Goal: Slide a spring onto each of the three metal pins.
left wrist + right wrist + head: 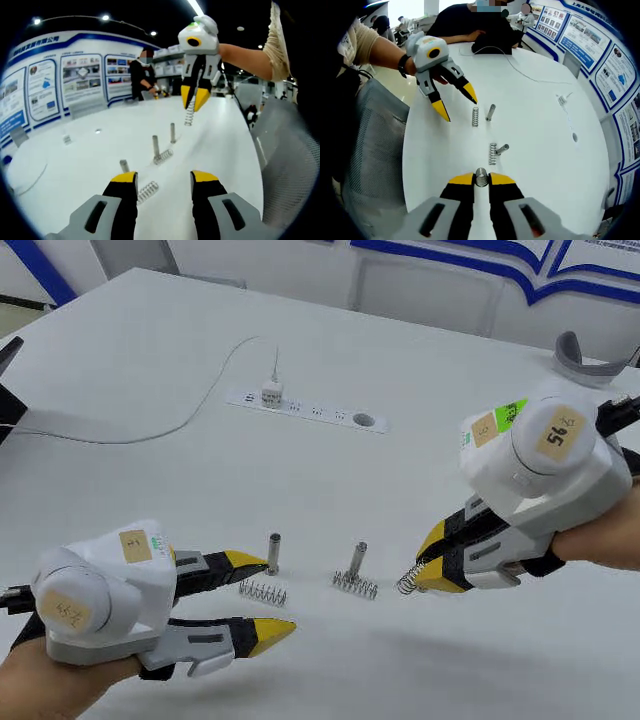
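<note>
The springs are light, thin-wire coils, judged soft along the axis, easily crushed and prone to rolling on the smooth table [420, 370]. Take hold across the coils near one end and leave the bore free. The right gripper [481, 180] is clamped on the held spring [481, 176] in this way and is angled down-left above the right pin [173, 133]. The left spring [263, 591] lies beside the left pin [274, 552]. The middle spring [355, 585] lies at the middle pin [357, 560]. The left gripper [278, 593] sits low at near left, jaws apart and empty.
</note>
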